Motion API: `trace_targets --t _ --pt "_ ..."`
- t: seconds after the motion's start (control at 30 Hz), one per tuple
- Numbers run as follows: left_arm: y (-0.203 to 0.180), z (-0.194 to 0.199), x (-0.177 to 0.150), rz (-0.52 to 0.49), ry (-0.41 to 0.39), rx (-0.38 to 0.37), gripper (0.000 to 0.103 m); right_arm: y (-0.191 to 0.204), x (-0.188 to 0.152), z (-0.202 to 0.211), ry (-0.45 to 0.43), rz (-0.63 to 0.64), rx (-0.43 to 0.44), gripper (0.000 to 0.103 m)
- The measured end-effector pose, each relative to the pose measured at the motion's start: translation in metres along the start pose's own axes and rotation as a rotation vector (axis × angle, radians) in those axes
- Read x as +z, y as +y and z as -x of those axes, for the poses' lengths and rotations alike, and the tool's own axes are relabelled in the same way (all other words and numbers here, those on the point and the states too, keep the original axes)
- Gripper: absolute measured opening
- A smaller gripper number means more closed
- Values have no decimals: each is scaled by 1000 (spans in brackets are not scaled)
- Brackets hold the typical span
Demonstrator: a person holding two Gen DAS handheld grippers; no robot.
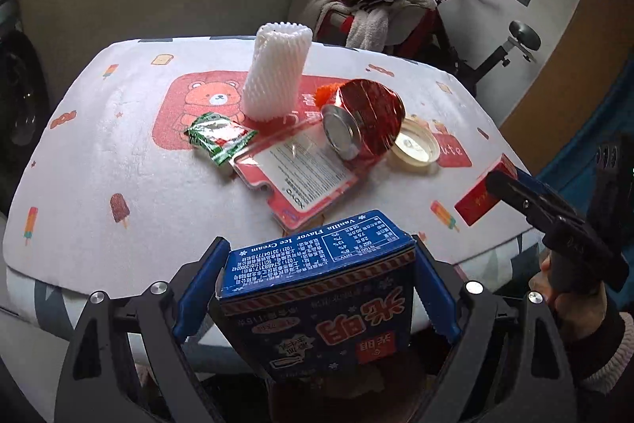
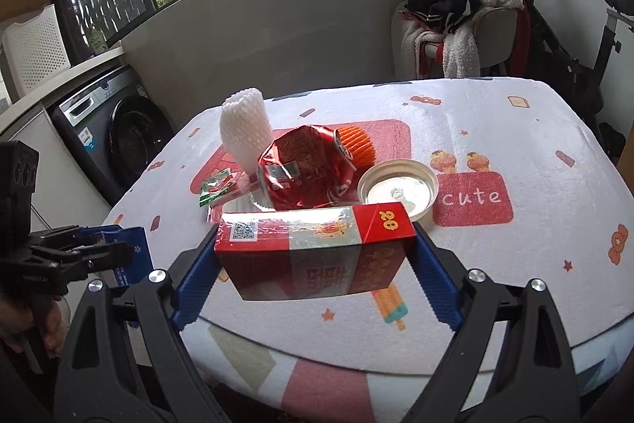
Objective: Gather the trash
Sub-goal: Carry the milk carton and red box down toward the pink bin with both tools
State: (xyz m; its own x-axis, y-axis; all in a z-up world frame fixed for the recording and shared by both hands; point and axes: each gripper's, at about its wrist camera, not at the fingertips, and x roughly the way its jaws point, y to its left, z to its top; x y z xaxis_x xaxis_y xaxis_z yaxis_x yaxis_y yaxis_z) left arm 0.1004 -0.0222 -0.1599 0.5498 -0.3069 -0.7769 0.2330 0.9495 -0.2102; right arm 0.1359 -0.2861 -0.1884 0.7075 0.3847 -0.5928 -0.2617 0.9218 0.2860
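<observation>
Two cartons are being held: my left gripper [image 1: 317, 288] is clamping the blue ice cream box [image 1: 321, 288] between wide-set fingers, and my right gripper [image 2: 315, 264] is clamping the red carton [image 2: 313, 248] likewise, both at the near edge of the table [image 2: 515, 129]. Beyond them a crushed red can [image 2: 305, 173], foam sleeve [image 2: 245, 133] and lid [image 2: 398, 191] are lying.

Each black tool [image 1: 317, 288] has blue ribbed pads [image 1: 200, 284] and silver screws.

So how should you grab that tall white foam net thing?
Grip the white foam net around its middle, coming in level from the near side. It stands upright like a tube, and the crushed red can crowds its base on the right.
</observation>
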Motion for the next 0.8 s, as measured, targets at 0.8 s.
trace_targets --t 0.8 --pt "-41 -20 -112 -84 111 -86 89 25 -67 46 42 59 -11 88"
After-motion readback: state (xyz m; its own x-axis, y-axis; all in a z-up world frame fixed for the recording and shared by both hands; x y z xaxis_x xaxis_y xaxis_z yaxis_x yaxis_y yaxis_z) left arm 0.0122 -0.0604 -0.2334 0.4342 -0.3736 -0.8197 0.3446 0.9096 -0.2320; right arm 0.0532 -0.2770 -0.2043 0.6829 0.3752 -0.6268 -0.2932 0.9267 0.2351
